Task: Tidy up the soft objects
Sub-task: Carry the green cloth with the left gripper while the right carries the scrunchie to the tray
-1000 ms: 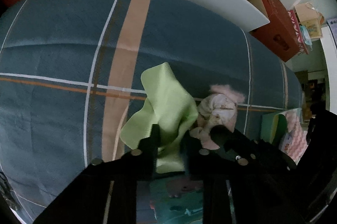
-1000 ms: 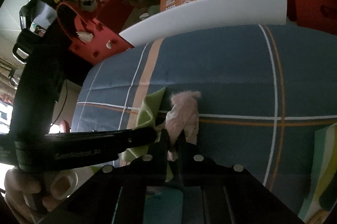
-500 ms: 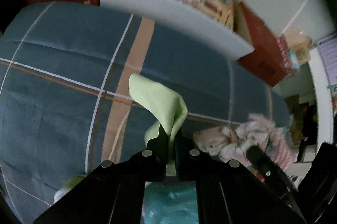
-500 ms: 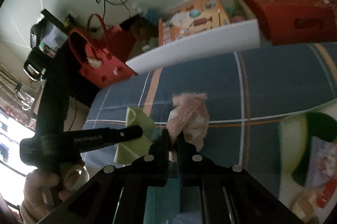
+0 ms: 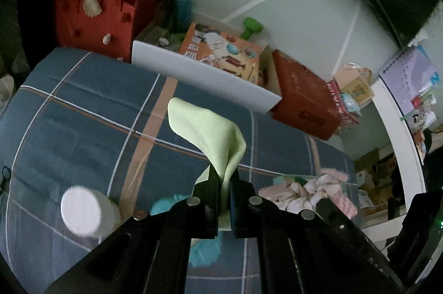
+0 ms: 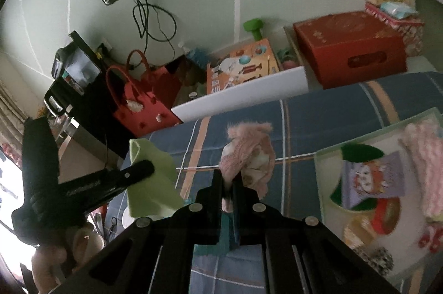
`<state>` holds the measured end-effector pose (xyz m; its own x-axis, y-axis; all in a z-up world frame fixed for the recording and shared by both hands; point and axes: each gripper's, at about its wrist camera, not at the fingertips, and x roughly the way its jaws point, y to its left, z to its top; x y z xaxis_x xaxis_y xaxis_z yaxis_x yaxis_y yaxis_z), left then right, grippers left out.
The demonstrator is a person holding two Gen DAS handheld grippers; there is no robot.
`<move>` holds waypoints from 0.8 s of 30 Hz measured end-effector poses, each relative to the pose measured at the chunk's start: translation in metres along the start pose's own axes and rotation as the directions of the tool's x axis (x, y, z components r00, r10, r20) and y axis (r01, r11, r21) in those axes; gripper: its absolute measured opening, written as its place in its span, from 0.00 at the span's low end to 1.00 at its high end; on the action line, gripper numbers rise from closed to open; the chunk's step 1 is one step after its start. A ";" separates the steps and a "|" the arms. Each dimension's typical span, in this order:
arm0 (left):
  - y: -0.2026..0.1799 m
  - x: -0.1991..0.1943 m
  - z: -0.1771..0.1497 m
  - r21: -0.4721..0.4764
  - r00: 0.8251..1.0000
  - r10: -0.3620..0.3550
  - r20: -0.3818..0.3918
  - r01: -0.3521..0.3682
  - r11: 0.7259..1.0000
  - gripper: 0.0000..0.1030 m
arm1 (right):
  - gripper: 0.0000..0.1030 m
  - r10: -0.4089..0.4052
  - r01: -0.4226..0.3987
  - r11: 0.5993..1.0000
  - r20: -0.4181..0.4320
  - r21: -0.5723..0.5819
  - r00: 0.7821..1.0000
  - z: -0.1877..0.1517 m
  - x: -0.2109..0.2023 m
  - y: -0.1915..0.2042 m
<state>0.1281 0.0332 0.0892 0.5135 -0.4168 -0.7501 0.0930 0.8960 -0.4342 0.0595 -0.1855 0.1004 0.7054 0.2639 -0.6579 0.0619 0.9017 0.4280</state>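
At mid-frame of the left wrist view, the green cloth [image 5: 210,133] is pinched at one edge between the shut fingers of the left gripper [image 5: 223,191], hanging clear above the plaid bed [image 5: 83,111]. Low in the middle of the right wrist view, the pink garment [image 6: 249,152] is clamped likewise by the right gripper [image 6: 227,191]. Both pieces are best kept apart and lifted clear, then carried toward the open bin [image 6: 332,155] at right, which probably takes them, so that trailing folds are not dragged.
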 end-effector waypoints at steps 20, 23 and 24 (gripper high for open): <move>-0.109 -0.006 -0.088 0.216 0.996 -0.062 -0.065 0.074 0.974 0.05 | 0.06 -0.192 0.182 0.974 0.058 0.136 0.980 -0.037 -0.078 -0.087; -0.125 0.008 -0.098 0.252 0.994 -0.069 -0.084 0.088 0.964 0.05 | 0.06 -0.249 0.234 0.950 0.049 0.206 0.967 -0.040 -0.082 -0.121; -0.132 0.014 -0.101 0.266 0.994 -0.067 -0.090 0.089 0.960 0.05 | 0.06 -0.275 0.257 0.937 0.045 0.236 0.960 -0.041 -0.085 -0.136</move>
<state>0.0370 -0.1062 0.0853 0.4275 -0.4883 -0.7608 0.3622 0.8636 -0.3507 -0.0377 -0.3167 0.0724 0.6922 -0.0102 -0.7216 0.4065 0.8317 0.3781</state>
